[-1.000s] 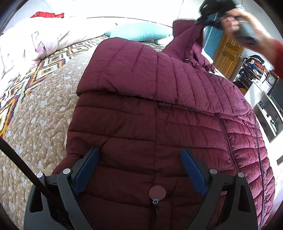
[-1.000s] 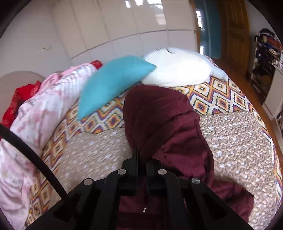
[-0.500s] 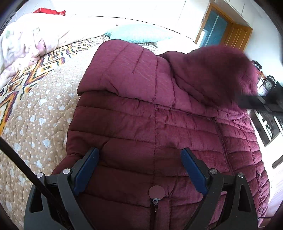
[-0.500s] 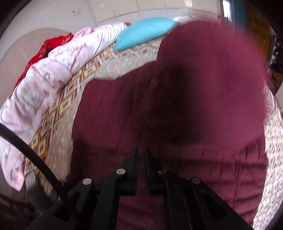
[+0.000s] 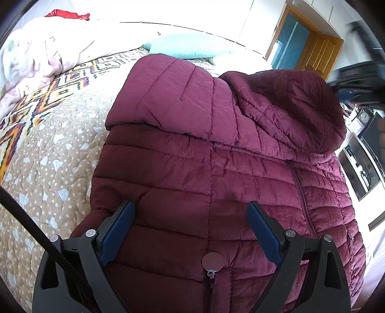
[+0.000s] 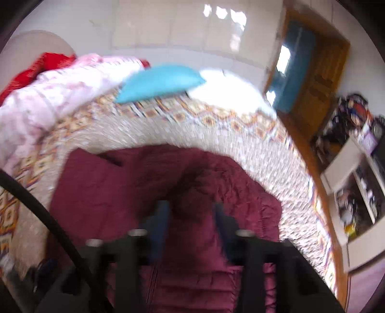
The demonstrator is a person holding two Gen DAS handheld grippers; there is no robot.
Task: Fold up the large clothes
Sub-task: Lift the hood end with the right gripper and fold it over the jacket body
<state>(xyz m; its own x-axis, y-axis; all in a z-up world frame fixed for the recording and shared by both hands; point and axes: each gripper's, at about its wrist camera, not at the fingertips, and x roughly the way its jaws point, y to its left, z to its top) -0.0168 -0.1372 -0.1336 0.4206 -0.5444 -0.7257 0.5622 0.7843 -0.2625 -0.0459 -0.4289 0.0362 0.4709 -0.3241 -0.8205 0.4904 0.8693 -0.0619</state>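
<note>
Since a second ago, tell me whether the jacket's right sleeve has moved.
Yes. The sleeve, raised near the wooden door in the left wrist view before, now lies folded across the jacket chest, lower and further from the door.

Left gripper (image 5: 190, 225), black frame, blue pads: jaws spread wide, angled downward, nothing clamped between them. Right gripper (image 6: 191, 214), black, motion-blurred: jaws opening, angled downward, pads apart with nothing pinched.

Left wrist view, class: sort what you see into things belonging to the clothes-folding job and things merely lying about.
Belonging to the job:
maroon puffer jacket
left hand-held gripper, open above it

Merely lying about:
turquoise pillow
pink floral duvet
red cloth
clock
wooden door
</note>
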